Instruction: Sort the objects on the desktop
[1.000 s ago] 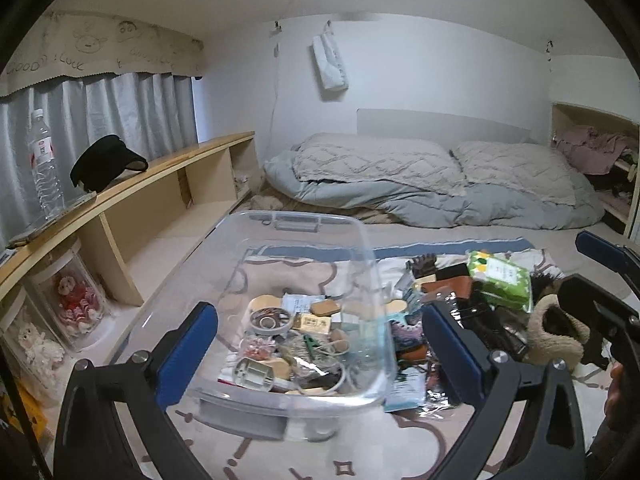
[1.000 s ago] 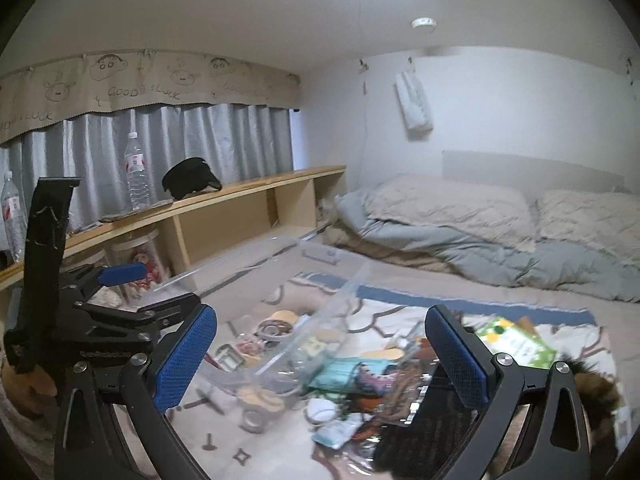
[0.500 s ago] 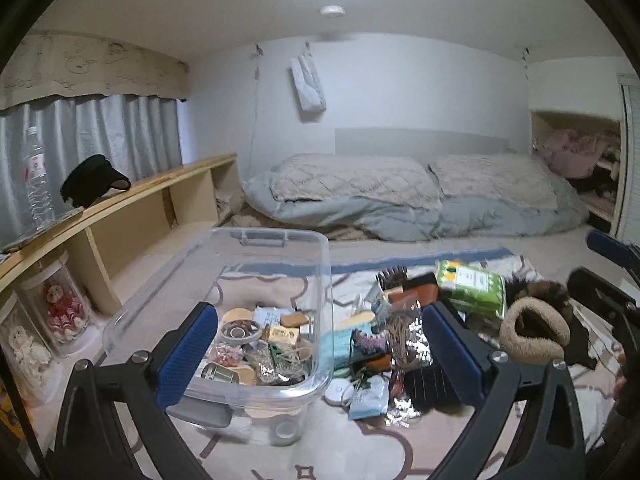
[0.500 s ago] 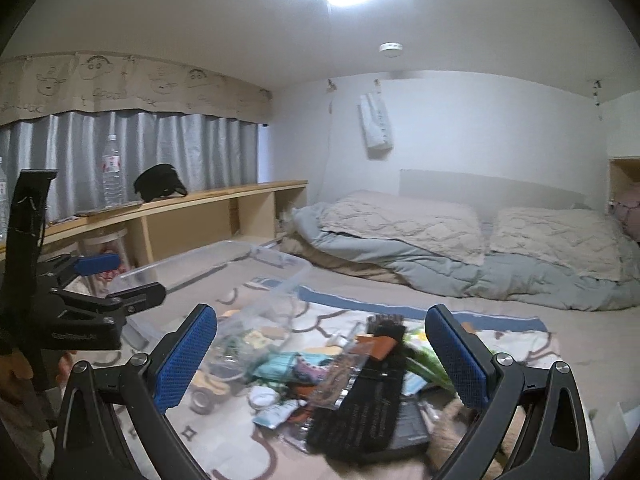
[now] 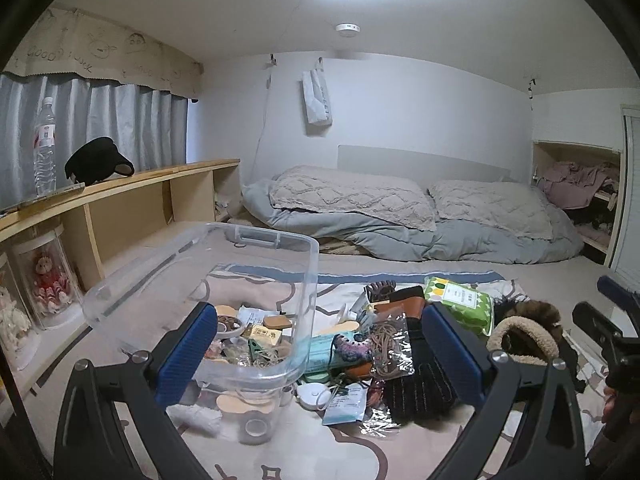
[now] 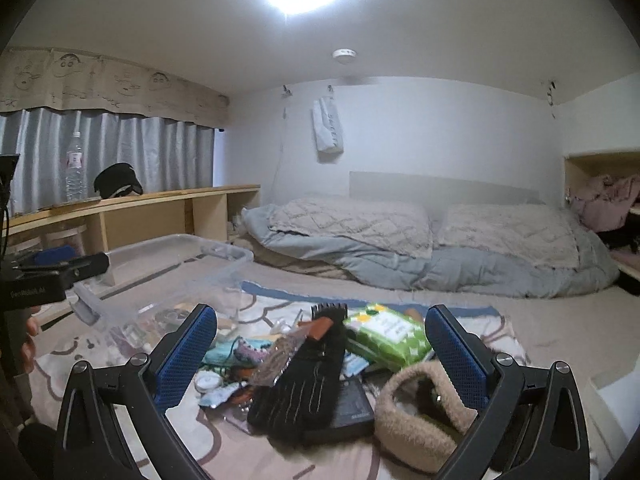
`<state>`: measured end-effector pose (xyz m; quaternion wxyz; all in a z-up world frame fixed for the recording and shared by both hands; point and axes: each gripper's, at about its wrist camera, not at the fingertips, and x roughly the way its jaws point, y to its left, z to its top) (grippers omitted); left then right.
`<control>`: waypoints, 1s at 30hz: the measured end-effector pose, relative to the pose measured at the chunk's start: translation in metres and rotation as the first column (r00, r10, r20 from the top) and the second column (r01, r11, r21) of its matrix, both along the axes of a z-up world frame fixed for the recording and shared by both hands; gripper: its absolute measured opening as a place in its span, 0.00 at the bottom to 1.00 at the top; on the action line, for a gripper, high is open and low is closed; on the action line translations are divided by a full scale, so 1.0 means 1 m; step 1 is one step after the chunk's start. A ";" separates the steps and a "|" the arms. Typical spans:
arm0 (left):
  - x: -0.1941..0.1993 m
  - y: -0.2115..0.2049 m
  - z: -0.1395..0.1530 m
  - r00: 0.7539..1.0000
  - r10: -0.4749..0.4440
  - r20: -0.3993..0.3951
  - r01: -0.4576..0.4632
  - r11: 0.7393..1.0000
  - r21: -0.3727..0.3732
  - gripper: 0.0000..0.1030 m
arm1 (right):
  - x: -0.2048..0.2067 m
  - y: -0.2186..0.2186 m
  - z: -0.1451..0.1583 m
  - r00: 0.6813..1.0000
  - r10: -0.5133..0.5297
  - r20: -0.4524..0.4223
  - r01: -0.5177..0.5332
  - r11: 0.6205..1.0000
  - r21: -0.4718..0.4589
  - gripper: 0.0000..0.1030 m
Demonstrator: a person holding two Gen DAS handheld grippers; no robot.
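- Blue-padded fingers of the left gripper (image 5: 318,350) stand wide apart with nothing between them; the right gripper (image 6: 320,354) is spread the same way, gripping nothing.
- One clear plastic bin (image 5: 168,280) sits on the patterned mat (image 5: 340,444) ahead of the left gripper's left finger, its near wall partly hidden behind that finger's pad.
- Small items lie heaped inside the bin; their number cannot be made out through the plastic.
- One loose pile spreads on the mat between the right gripper's fingers: one black knit glove (image 6: 308,384), one green tissue pack (image 6: 386,334), one fluffy tan earmuff (image 6: 416,412) just ahead of the right finger, and one dark flat case (image 6: 354,408) half covered by the glove.
- One white round puck (image 5: 314,393) and one crinkled clear packet (image 5: 390,344) lie between the left gripper's fingers; smaller scraps beneath them are too jumbled to count.
- Beyond the fingers, two pillows (image 5: 352,196) rest on one grey duvet (image 5: 460,240).
- Off to the left, one water bottle (image 5: 44,148) and one black cap (image 5: 98,160) stand on the wooden shelf (image 5: 132,184).
- Each gripper appears only in part at the edge of the other's view.
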<state>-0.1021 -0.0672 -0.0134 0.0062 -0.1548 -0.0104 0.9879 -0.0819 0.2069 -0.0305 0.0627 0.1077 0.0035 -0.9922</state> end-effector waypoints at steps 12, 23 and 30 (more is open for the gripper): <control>0.012 0.017 -0.051 0.999 -0.040 0.004 0.040 0.999 -0.006 1.00 | -0.001 0.001 -0.063 0.995 0.028 0.095 -0.021 0.996 -0.082 1.00; 0.005 0.027 -0.103 0.994 -0.028 0.101 0.029 1.000 -0.008 1.00 | -0.013 -0.006 -0.107 0.965 0.028 0.261 -0.004 0.996 -0.091 1.00; 0.005 0.029 -0.133 0.983 -0.015 0.183 0.019 1.000 -0.019 1.00 | -0.029 -0.013 -0.127 0.925 0.072 0.372 -0.021 0.990 -0.140 1.00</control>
